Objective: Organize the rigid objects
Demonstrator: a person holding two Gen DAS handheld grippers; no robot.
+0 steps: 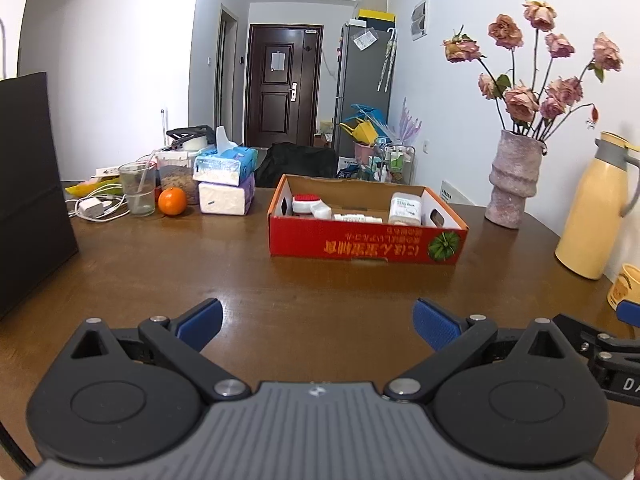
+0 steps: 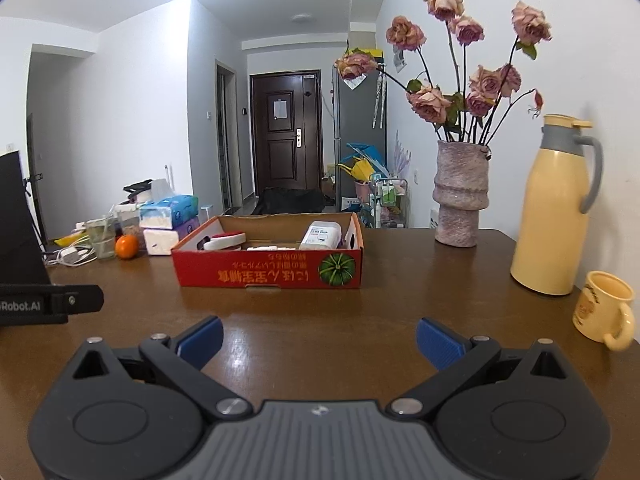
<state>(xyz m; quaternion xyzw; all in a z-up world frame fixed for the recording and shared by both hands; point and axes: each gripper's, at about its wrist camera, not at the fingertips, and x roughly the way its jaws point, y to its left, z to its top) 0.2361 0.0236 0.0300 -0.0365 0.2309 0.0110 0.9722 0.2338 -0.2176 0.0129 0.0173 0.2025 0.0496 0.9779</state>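
The red cardboard box (image 1: 368,240) is set mid-table, well ahead of both grippers, with four small items counted inside: a red-topped brush (image 1: 306,202), a white bottle (image 1: 406,209), and two flat white packs. The left gripper (image 1: 318,326) and right gripper (image 2: 320,344) are held wide open and empty. A box item is best approached from above, jaws straddling it. One orange (image 1: 172,201), two tissue packs, one mug (image 2: 604,310) are counted outside.

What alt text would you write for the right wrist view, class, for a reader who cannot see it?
Open, empty tongs hover over a brown wooden table, facing a red cardboard box holding white containers. To the right stand a vase of dried roses, a yellow thermos jug and a yellow mug.
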